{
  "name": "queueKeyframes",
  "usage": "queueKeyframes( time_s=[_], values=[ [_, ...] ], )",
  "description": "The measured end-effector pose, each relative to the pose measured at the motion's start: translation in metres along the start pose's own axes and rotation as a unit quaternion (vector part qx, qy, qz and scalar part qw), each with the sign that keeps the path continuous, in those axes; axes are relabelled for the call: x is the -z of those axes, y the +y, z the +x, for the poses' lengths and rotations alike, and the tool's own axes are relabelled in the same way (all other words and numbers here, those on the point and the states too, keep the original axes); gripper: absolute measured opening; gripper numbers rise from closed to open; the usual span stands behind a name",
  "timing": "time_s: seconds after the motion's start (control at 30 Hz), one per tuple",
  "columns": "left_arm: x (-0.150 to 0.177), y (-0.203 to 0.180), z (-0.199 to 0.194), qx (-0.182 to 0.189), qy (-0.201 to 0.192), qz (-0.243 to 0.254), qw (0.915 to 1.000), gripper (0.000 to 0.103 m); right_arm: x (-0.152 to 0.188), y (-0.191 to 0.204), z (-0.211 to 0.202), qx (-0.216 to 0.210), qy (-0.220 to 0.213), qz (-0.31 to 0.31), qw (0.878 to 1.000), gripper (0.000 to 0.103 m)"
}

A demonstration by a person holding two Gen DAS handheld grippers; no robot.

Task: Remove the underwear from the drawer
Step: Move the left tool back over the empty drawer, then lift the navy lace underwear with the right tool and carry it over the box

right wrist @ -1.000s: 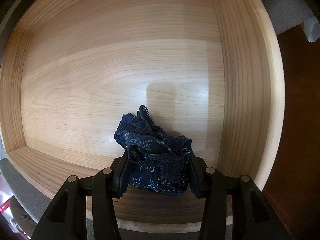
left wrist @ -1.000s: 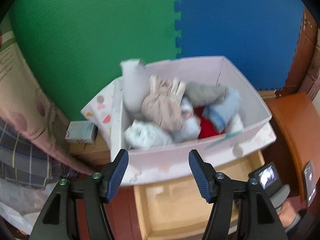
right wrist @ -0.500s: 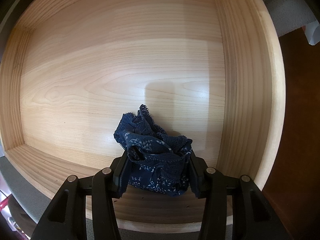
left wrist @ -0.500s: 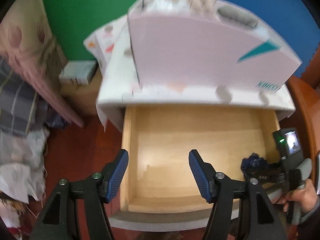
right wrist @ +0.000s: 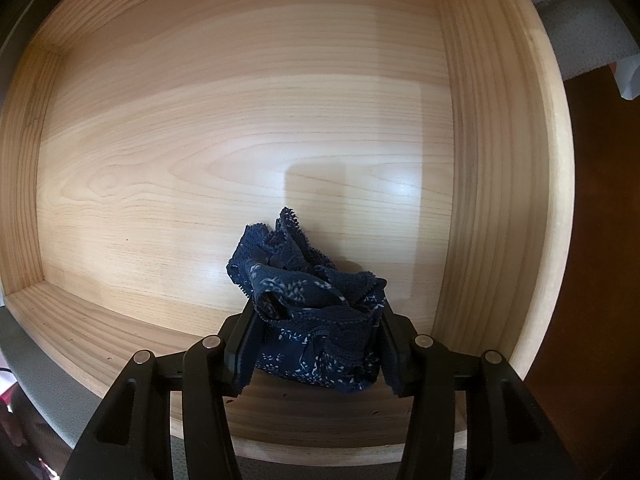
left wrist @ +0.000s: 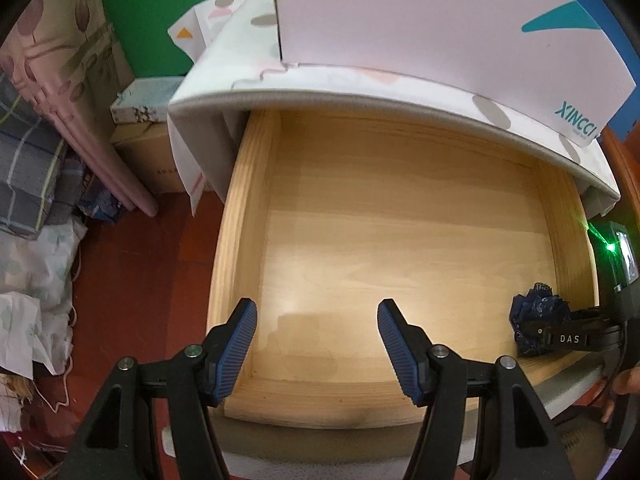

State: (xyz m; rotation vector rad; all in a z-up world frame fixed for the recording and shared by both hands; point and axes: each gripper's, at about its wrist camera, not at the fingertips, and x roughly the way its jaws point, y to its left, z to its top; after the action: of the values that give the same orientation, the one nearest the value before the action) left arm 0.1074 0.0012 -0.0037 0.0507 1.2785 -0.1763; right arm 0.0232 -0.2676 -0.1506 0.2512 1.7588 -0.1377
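Note:
The dark blue patterned lace underwear (right wrist: 312, 292) lies bunched on the floor of the open pale wooden drawer (right wrist: 480, 160), close to its front right corner. My right gripper (right wrist: 316, 344) points down into the drawer and is shut on the underwear, one pad pressing each side of the bundle. The left wrist view shows the same underwear (left wrist: 536, 316) at the far right of the drawer (left wrist: 240, 220), with the right gripper (left wrist: 538, 332) on it. My left gripper (left wrist: 314, 340) hangs open over the drawer's front left part with nothing between its fingers.
A white box with a teal logo (left wrist: 400, 20) stands on the cabinet top, over a spotted white cover (left wrist: 360, 88). Left of the cabinet are a small carton (left wrist: 140, 100), folded bedding (left wrist: 28, 168) and crumpled cloth on the red-brown floor. A hand (left wrist: 624, 384) shows at the right edge.
My left gripper has sunk from above the white box of clothes down to the open drawer, still open. The right gripper and the underwear have stayed in place.

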Motion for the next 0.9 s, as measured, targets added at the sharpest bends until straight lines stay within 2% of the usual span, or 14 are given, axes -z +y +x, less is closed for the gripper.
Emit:
queueKeyframes(
  time_s=[0.17, 0.63, 0.9],
  values=[
    [0.001, 0.009, -0.003, 0.015, -0.013, -0.023, 0.9995, 0.064, -0.003, 0.004, 0.002, 0.003, 0.001, -0.001, 1.000, 0.046],
    [0.004, 0.003, -0.009, -0.013, -0.032, -0.027, 0.9990, 0.064, 0.003, 0.013, -0.007, 0.017, -0.002, -0.024, 1.000, 0.048],
    [0.003, 0.004, -0.009, -0.017, -0.032, -0.026, 0.9990, 0.064, 0.003, 0.018, -0.010, 0.016, -0.009, -0.033, 0.999, 0.042]
  ],
)
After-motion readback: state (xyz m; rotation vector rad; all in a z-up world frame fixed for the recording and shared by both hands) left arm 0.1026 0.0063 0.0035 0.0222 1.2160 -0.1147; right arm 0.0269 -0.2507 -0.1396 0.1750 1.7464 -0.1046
